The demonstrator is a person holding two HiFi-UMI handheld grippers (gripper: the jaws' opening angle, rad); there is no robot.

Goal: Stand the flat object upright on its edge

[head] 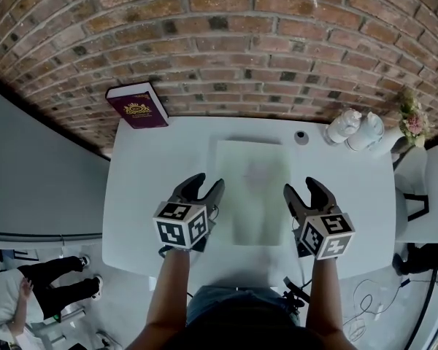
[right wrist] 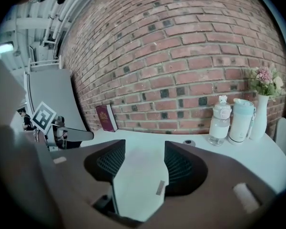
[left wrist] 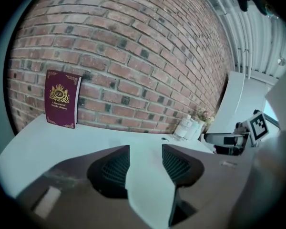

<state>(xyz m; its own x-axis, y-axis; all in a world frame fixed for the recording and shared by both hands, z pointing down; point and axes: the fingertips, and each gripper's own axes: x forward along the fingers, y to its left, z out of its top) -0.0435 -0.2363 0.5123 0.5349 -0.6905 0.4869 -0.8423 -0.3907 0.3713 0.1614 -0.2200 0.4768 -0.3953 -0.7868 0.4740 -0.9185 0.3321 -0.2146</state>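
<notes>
A maroon book with a gold crest (head: 137,106) stands upright on its edge against the brick wall, at the far left of the white table (head: 142,195). The left gripper view shows the book (left wrist: 62,98) far ahead on the left, and the right gripper view shows it (right wrist: 106,118) small and distant. My left gripper (head: 206,186) hovers over the near part of the table, open and empty. My right gripper (head: 304,188) hangs level with it to the right, also open and empty. Only bare tabletop shows between the left gripper's (left wrist: 146,151) jaws and the right gripper's (right wrist: 144,149) jaws.
A pale rectangular mat (head: 252,188) lies flat between the grippers. At the back right stand a white bottle (head: 343,126), a pale blue cup (head: 369,130) and a vase of flowers (head: 412,122). A small dark round thing (head: 301,137) sits near them. A person stands on the floor at lower left (head: 29,286).
</notes>
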